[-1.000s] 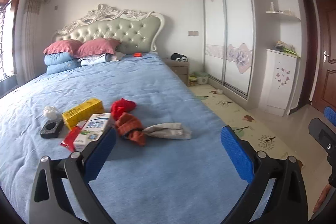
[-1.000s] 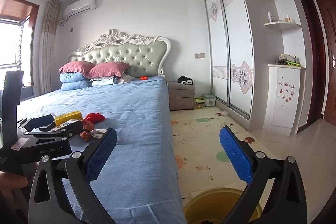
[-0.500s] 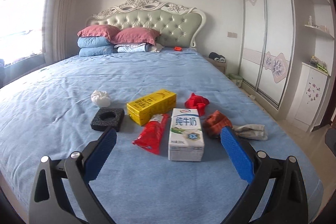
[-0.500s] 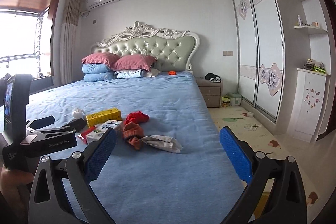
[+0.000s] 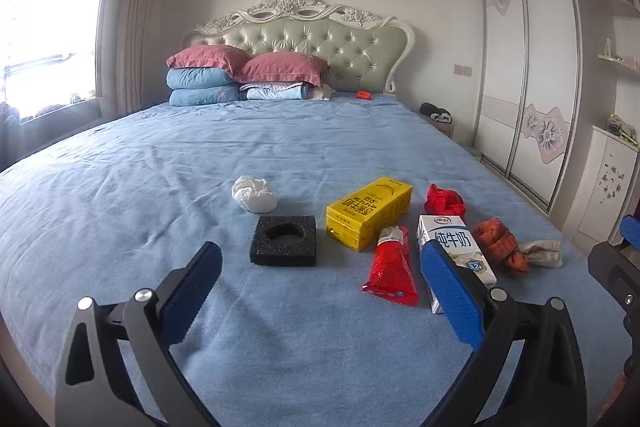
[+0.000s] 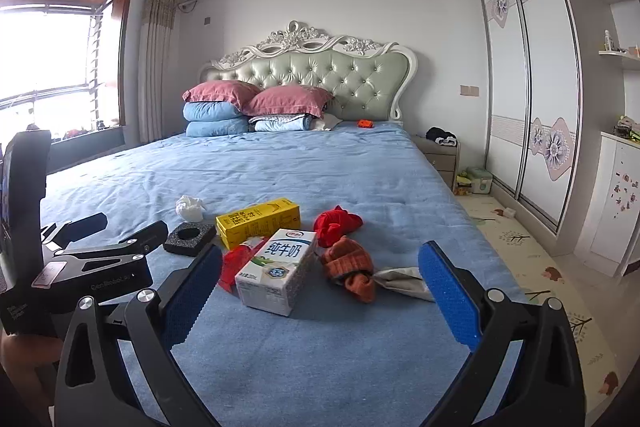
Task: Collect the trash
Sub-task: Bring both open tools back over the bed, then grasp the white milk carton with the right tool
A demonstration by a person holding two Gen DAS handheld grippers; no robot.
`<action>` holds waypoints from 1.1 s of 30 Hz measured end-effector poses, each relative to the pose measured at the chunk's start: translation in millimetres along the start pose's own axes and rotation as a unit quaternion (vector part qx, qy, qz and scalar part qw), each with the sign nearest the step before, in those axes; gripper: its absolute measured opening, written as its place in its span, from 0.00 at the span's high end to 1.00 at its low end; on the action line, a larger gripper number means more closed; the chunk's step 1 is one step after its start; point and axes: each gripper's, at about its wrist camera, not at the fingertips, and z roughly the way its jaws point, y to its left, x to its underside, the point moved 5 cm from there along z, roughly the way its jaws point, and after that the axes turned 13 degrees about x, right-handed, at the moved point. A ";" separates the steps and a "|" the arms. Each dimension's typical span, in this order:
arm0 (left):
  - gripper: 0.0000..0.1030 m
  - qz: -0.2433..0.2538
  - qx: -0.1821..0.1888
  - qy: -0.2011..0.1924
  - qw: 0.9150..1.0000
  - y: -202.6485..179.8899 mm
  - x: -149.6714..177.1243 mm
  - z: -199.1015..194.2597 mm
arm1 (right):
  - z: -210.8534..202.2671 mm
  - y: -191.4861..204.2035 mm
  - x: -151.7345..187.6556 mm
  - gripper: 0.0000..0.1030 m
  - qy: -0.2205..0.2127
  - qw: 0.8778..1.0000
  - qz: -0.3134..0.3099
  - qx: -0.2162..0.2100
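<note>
Your right gripper [image 6: 320, 291], jaws spread and empty, sits nearest the milk carton [image 6: 276, 271], whose long axis runs away from you.

Both tools have swung left, from the floor to face the bed [image 5: 160, 167].

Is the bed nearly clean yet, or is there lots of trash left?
Nothing looks collected yet. Both grippers, left and right, are open and empty. Still on the bed: milk carton, yellow box, red wrapper, black foam, tissue.
</note>
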 end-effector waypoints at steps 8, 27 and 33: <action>0.04 0.004 0.030 0.000 1.000 18.7 -6.2 6.0 | 21.7 27.8 -1.2 0.08 0.034 0.999 0.000 -0.012; 0.04 -0.031 0.040 0.037 0.998 54.1 4.6 33.1 | 94.8 65.3 17.1 0.15 0.171 0.985 -0.037 0.001; 0.04 -0.058 0.045 0.048 0.996 67.1 4.9 38.1 | 104.2 63.3 23.5 0.22 0.197 0.980 -0.037 0.001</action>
